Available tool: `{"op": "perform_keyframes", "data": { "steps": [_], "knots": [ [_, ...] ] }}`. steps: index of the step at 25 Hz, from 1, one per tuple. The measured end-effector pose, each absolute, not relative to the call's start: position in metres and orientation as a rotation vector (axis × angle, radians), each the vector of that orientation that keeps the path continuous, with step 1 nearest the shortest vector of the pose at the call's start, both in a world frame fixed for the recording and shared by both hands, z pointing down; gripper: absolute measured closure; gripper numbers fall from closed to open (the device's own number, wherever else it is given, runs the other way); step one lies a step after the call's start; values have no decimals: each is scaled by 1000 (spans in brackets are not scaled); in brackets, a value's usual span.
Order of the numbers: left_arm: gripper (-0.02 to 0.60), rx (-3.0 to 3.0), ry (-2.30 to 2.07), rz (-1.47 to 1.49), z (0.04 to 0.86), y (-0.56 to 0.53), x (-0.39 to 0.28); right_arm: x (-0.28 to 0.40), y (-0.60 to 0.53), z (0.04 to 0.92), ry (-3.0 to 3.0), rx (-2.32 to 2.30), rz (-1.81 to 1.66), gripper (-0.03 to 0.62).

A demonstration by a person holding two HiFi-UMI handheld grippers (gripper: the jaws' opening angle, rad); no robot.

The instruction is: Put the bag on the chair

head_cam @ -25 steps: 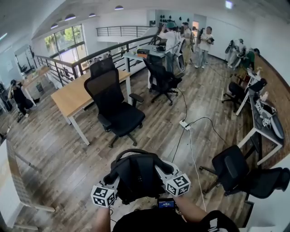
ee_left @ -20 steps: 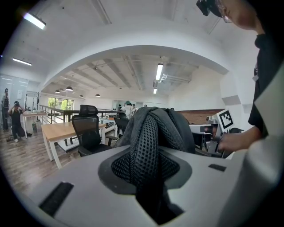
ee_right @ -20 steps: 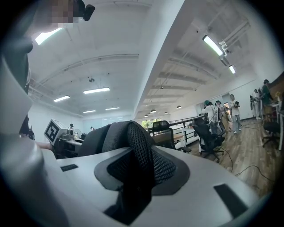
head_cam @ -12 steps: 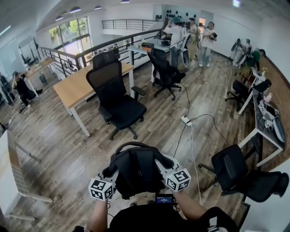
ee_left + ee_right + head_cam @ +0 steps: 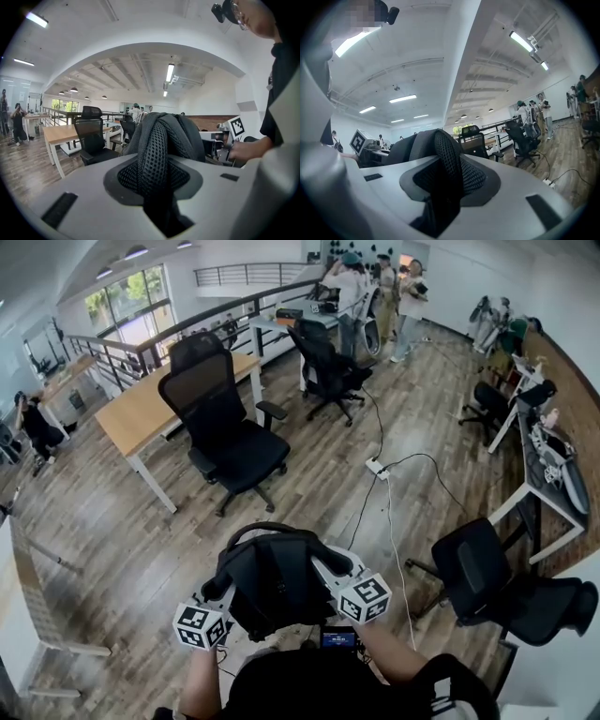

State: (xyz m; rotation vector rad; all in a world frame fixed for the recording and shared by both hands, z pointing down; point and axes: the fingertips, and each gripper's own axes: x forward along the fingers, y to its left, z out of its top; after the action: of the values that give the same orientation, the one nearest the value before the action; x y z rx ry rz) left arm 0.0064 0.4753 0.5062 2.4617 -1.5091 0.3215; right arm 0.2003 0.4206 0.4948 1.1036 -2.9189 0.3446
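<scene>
A black backpack (image 5: 277, 582) hangs in front of the person, held up by both shoulder straps. My left gripper (image 5: 217, 594) is shut on the left mesh strap (image 5: 154, 154). My right gripper (image 5: 336, 570) is shut on the right mesh strap (image 5: 450, 164). A black office chair (image 5: 220, 432) with a high mesh back stands ahead and a little to the left, beside a wooden desk, its seat bare. The chair also appears small in the left gripper view (image 5: 91, 136) and the right gripper view (image 5: 476, 143).
A wooden desk (image 5: 150, 409) stands left of the chair. A power strip (image 5: 378, 468) and white cable lie on the wood floor to the right. Another black chair (image 5: 328, 371) is further back, one more (image 5: 478, 582) close at right. Several people stand by the far desks.
The backpack and both grippers have moved forward across the floor toward the black chair, which now appears a little nearer and more to the left in the head view.
</scene>
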Motion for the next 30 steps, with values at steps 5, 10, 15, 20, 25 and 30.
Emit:
{"op": "perform_keyframes", "data": {
  "steps": [5, 10, 15, 20, 25, 30],
  "knots": [
    [472, 2454, -1503, 313, 508, 458, 12, 207, 403, 492, -2924, 1118, 336, 473],
    [472, 2441, -1491, 310, 512, 434, 15, 208, 376, 494, -2920, 1118, 349, 471],
    [472, 2439, -1482, 302, 524, 389, 4, 197, 331, 506, -2915, 1110, 369, 471],
    [472, 2441, -1469, 301, 528, 330, -17, 177, 274, 510, -2897, 1112, 393, 471],
    [472, 2454, -1454, 293, 521, 262, -44, 150, 207, 502, -2891, 1122, 401, 471],
    [472, 2505, -1444, 287, 507, 197, -66, 130, 149, 489, -2898, 1166, 391, 471]
  ]
}}
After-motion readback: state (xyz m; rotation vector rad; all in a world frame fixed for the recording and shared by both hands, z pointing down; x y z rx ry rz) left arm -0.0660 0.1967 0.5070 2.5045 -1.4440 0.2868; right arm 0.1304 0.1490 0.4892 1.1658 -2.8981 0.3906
